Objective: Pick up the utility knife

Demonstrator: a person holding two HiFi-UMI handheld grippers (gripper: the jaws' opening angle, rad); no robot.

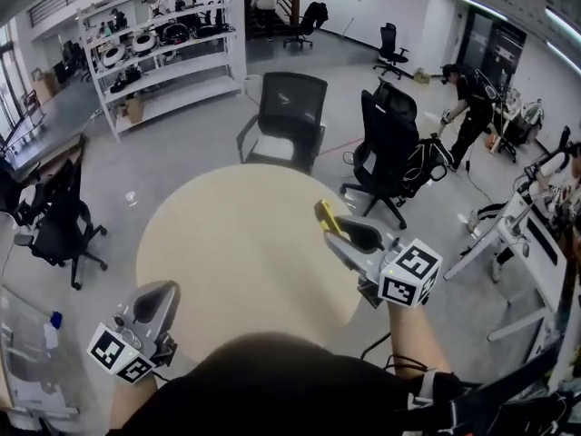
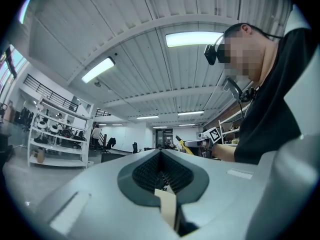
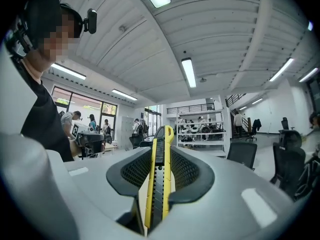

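- Left gripper: pale grey moulded shell, rounded, tapering to two jaws.
- Left pads: dark grey, ribbed, set in a dark collar.
- Left cube: white, with black square markers.
- Right gripper: the same pale grey shell.
- Right pads: dark, ribbed.
- Right cube: white, with black square markers on each visible face.
- Person's clothing and gear: black top; black head-mounted camera; black wrist strap with a white patch on the right arm.
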